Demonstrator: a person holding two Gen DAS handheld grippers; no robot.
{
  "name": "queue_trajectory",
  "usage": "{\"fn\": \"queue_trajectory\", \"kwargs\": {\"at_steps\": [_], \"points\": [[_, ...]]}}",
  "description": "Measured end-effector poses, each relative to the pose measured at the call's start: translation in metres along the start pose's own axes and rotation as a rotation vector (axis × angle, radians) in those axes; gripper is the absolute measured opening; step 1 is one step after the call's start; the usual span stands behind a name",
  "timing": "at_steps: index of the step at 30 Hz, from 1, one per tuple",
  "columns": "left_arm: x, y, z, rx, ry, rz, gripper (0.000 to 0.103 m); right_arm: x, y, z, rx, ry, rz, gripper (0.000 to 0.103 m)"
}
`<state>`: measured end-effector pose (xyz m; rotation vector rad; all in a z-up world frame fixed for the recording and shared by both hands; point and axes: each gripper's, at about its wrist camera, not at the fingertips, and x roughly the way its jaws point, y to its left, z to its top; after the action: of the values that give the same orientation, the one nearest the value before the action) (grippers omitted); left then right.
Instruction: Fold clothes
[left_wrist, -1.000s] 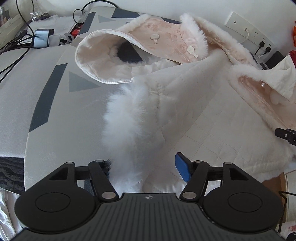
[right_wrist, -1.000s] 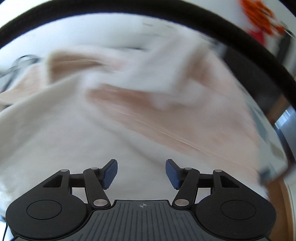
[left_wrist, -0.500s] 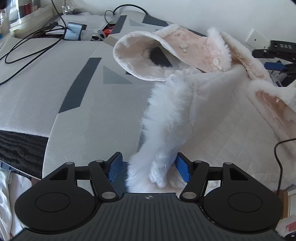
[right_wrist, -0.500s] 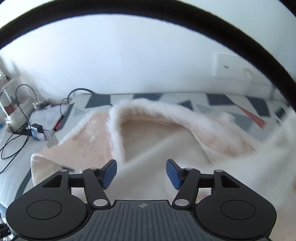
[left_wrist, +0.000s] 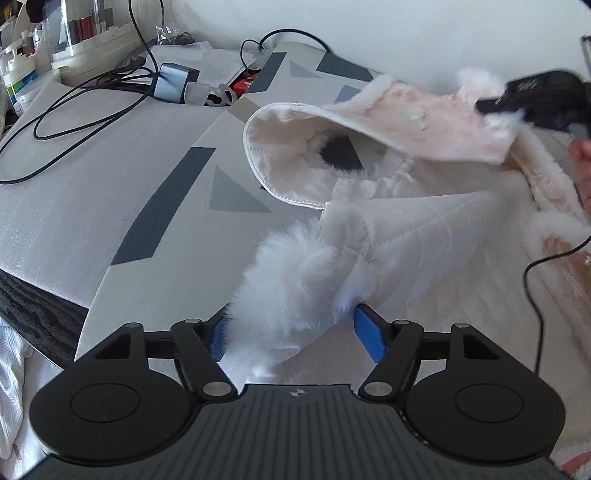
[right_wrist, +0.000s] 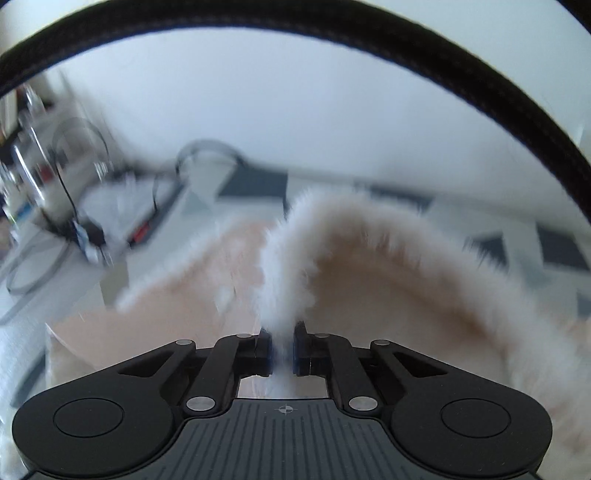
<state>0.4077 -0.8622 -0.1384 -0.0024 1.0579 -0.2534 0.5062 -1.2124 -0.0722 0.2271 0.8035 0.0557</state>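
A pale pink jacket with white fur trim and quilted white lining lies open on the grey patterned bed cover. My left gripper is open, its blue pads either side of a fluffy white fur edge near the hem. My right gripper is shut on the white fur collar trim and lifts it; it shows at the upper right of the left wrist view. The right wrist view is motion-blurred.
Black cables, a grey charger block and small clutter lie at the far left of the bed. Shelves with containers stand beyond. A white wall is behind. A black cable hangs across the jacket at right.
My right gripper has closed on the fur collar trim and lifted it. My left gripper has moved slightly closer along the fur edge, still open.
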Motion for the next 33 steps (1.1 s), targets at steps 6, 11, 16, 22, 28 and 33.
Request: {"fn": "queue_trajectory", "kwargs": {"at_steps": [6,11,16,22,28,33], "points": [[0.011,-0.007,0.003,0.028,0.011,0.086,0.070,-0.073,-0.056,0.032,0.041,-0.165,-0.030,0.008],[0.018,-0.007,0.003,0.034,0.013,0.146,0.070,-0.062,-0.124,0.003,0.178,-0.037,-0.236,0.008],[0.019,-0.012,0.003,0.076,0.007,0.162,0.071,-0.040,-0.130,-0.039,0.171,0.117,-0.337,0.035],[0.019,-0.010,0.003,0.080,0.002,0.156,0.073,-0.076,-0.085,-0.032,0.084,-0.084,-0.309,0.045],[0.021,-0.010,0.002,0.086,-0.004,0.160,0.077,-0.035,-0.037,-0.015,-0.137,0.019,-0.185,0.048],[0.022,-0.014,0.000,0.106,-0.012,0.192,0.082,0.047,-0.022,-0.003,-0.189,0.095,-0.239,0.048]]}}
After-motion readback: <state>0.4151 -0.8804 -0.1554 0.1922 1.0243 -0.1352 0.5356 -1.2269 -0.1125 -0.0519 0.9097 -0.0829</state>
